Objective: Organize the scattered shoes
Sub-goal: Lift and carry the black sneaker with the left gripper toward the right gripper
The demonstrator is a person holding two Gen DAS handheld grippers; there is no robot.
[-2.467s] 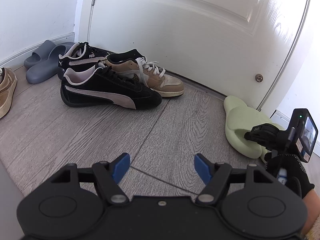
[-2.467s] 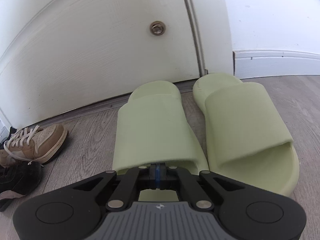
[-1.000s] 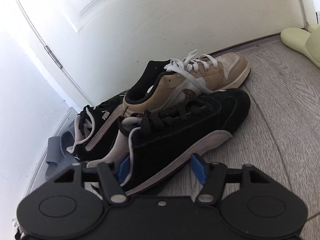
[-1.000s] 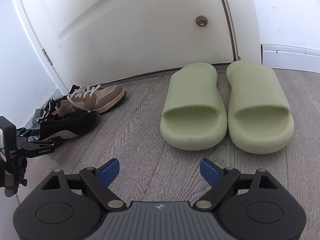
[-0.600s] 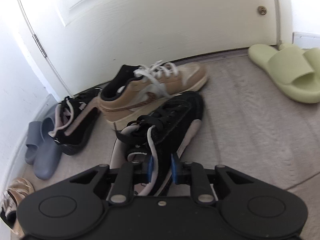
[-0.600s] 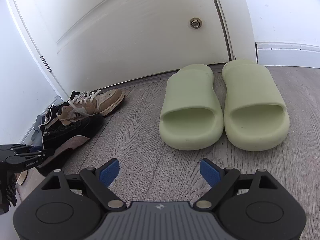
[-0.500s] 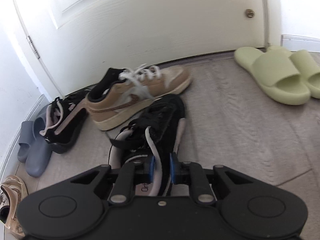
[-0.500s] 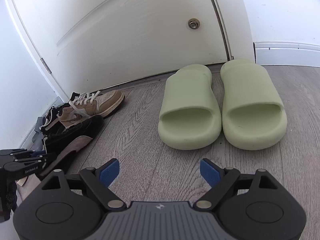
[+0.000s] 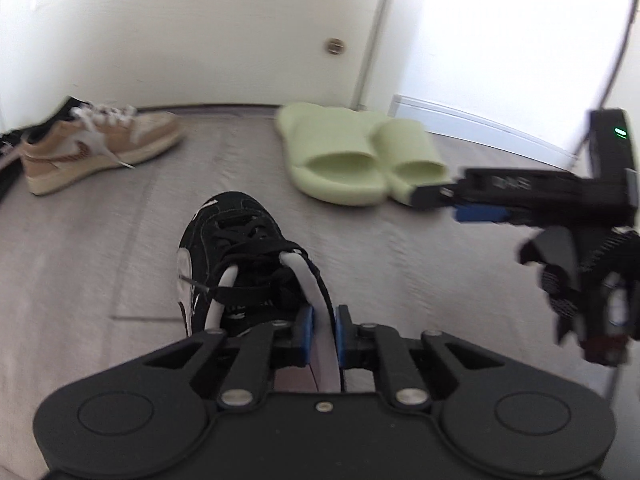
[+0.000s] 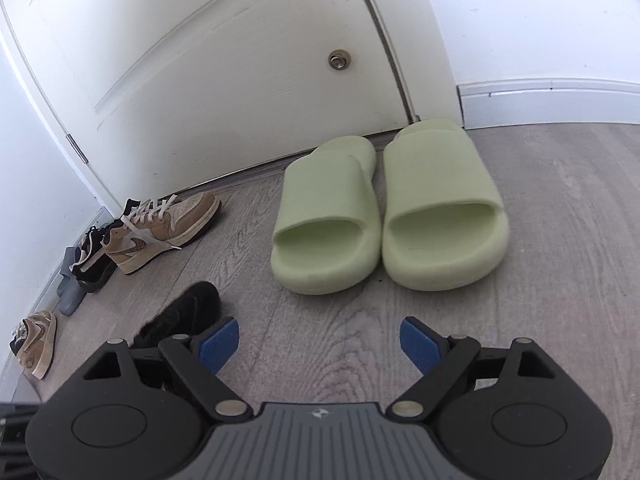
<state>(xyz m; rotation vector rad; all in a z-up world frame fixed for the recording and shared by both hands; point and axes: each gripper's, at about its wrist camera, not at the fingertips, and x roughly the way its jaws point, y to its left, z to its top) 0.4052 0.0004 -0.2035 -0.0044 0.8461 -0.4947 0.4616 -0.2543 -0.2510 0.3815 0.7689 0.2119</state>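
Where the wall meets the floor at far left in the right wrist view, a tan sneaker point(image 10: 35, 336) lies alone. Past it, a grey slide point(image 10: 69, 289), a black sneaker with white laces point(image 10: 93, 257) and a second tan sneaker point(image 10: 160, 224) crowd close together near the door hinge.

The left tool point(image 9: 322, 331) is clamped on the heel collar of a black suede sneaker point(image 9: 236, 248), blue pads pressing either side of the collar's white lining. Toe points away from the camera, toward the door point(image 9: 200, 28). Whether the sole touches the floor point(image 9: 80, 248) cannot be told; the left wrist view is blurred. In the right wrist view the same sneaker shows only as a dark blurred toe just left of the right tool's left pad.

Two pale green slides point(image 10: 384, 208) sit side by side, touching, toes at the door's threshold, heels open toward the camera. They are well apart from the sneaker cluster.

The right tool point(image 10: 319, 345) hangs low over bare floor in front of the slides, jaws spread wide, holding nothing. From the left wrist view it enters from the right edge, held by a black-gloved hand point(image 9: 580, 276), a green light lit on its body.
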